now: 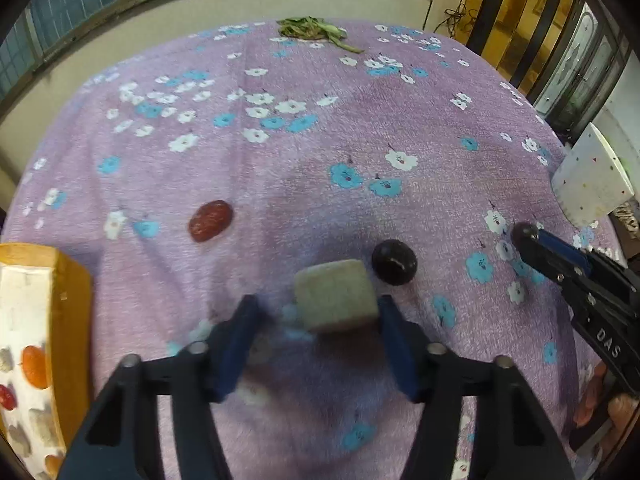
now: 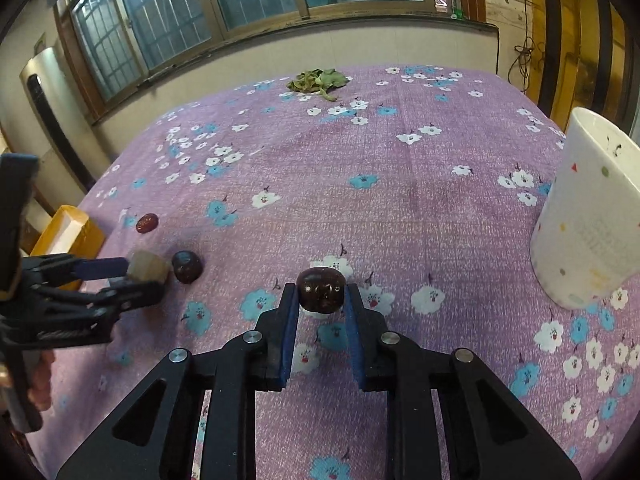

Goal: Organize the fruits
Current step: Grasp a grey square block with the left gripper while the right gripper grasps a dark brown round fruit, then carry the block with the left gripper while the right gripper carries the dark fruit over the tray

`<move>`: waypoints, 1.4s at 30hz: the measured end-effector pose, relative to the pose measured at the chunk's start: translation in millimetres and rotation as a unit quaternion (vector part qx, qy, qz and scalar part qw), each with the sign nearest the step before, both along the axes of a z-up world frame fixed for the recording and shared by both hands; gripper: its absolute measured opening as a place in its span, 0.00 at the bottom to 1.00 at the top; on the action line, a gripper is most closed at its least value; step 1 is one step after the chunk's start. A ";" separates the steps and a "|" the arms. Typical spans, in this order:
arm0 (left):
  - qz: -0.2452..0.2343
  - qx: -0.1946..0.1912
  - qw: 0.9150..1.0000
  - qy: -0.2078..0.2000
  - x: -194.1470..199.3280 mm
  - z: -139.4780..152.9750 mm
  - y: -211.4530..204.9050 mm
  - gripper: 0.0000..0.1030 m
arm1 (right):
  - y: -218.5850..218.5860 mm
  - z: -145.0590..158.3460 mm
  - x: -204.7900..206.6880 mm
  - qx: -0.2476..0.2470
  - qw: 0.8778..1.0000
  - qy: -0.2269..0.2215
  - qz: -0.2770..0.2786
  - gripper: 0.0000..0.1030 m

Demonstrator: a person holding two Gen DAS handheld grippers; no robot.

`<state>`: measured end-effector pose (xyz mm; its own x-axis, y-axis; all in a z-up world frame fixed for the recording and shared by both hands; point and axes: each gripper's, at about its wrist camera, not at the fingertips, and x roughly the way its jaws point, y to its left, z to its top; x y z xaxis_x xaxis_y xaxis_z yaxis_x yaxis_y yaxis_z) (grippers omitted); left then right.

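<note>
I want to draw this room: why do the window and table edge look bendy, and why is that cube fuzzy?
Left wrist view: fisheye curves the bed edge; the pale cube looks motion-blurred. Right wrist view: the window frame bows; the dark fruit stays sharp.

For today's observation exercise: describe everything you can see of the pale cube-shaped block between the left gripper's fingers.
The pale block is a beige, roughly cubic piece with rounded edges and a grainy, matte surface. It sits between the fingertips of the left gripper; the right finger meets its side, the left looks apart. Whether it rests on the purple floral cloth is unclear. A dark round fruit lies just beside it, to its right.
</note>
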<state>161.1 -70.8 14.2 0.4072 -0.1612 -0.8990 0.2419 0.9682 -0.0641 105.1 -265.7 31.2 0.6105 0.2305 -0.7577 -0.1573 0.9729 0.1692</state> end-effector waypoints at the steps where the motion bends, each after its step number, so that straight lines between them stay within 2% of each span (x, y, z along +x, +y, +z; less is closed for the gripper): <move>1: -0.003 -0.005 1.000 -0.009 0.0 1.2 -0.7 0.49 | 0.0 0.0 -0.5 0.001 1.000 0.001 0.000 0.21; 2: -0.006 -0.009 1.000 -0.013 -0.9 2.2 -1.4 0.43 | 0.3 0.1 -1.5 0.003 1.000 0.001 -0.001 0.21; 13: -0.003 -0.043 0.999 -0.022 -33.0 15.2 20.3 0.43 | 14.5 15.6 -27.5 -0.006 1.000 -0.014 0.002 0.21; 23: 0.001 -0.070 0.997 -0.030 -78.2 34.6 61.4 0.43 | 39.4 27.4 -76.4 0.000 1.000 -0.021 0.003 0.21; 31: 0.004 -0.079 0.997 -0.019 -109.4 37.1 94.6 0.43 | 75.2 15.9 -113.6 -0.009 1.000 -0.011 0.011 0.21; 36: 0.008 -0.087 0.996 -0.024 -122.8 43.2 113.7 0.43 | 100.7 12.4 -121.3 -0.015 1.000 -0.007 0.025 0.21; 42: 0.017 -0.094 0.995 -0.035 -130.2 53.1 137.5 0.43 | 133.7 22.2 -121.5 -0.010 0.999 -0.017 0.046 0.21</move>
